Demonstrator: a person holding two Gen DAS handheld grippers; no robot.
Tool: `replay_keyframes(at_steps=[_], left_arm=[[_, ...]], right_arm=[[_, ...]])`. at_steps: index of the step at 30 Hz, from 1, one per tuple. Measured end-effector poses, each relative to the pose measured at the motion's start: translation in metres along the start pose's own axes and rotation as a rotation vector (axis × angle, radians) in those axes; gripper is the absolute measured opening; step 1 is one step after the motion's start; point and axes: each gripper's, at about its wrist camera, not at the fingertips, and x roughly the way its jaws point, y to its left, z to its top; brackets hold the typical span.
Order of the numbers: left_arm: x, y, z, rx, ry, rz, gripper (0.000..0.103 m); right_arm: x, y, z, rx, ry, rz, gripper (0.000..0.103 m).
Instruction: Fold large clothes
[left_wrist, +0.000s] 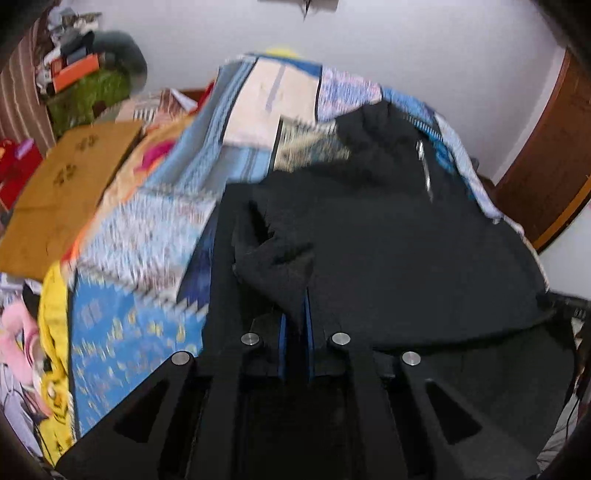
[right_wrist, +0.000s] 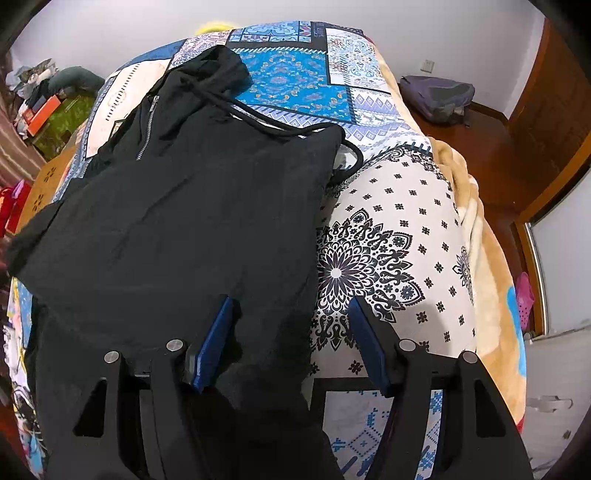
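A black zip hoodie (right_wrist: 192, 206) lies spread on the patterned bedspread (right_wrist: 295, 77), hood and drawstrings toward the far end. It also shows in the left wrist view (left_wrist: 388, 229), blurred. My left gripper (left_wrist: 295, 295) is shut on a bunched fold of the black hoodie and lifts it off the bed. My right gripper (right_wrist: 291, 306) is open, its jaws wide apart over the hoodie's near right edge, the left finger (right_wrist: 218, 332) on the cloth and the right finger (right_wrist: 365, 332) over the white mandala-print cover (right_wrist: 399, 236).
A cardboard box (left_wrist: 70, 184) and piled clutter (left_wrist: 74, 70) stand left of the bed. A grey backpack (right_wrist: 437, 98) lies on the floor at the right by a wooden door (right_wrist: 554, 122). A beige blanket (right_wrist: 476, 229) hangs at the bed's right edge.
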Motion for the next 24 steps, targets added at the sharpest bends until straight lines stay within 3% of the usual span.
replay_keyframes(at_steps=[5, 9, 11, 16, 20, 24], left_arm=[[0.012, 0.007, -0.026, -0.002, 0.054, 0.007, 0.019], [0.017, 0.012, -0.034, 0.002, 0.096, 0.05, 0.04], [0.011, 0.013, -0.031, 0.016, 0.094, 0.062, 0.04], [-0.023, 0.007, 0.001, 0.095, 0.013, 0.106, 0.041], [-0.046, -0.005, 0.038, 0.12, -0.064, 0.072, 0.052], [-0.057, -0.03, 0.077, 0.149, -0.133, 0.037, 0.055]], right_arm=[[0.0, 0.003, -0.001, -0.009, -0.004, -0.016, 0.061], [-0.002, 0.003, 0.002, -0.01, 0.005, -0.019, 0.061], [-0.006, 0.005, 0.004, -0.018, -0.002, -0.019, 0.061], [-0.028, 0.014, 0.018, -0.063, -0.073, -0.029, 0.061], [-0.049, 0.021, 0.038, -0.073, -0.166, -0.012, 0.061], [-0.066, 0.032, 0.063, -0.07, -0.256, 0.028, 0.061]])
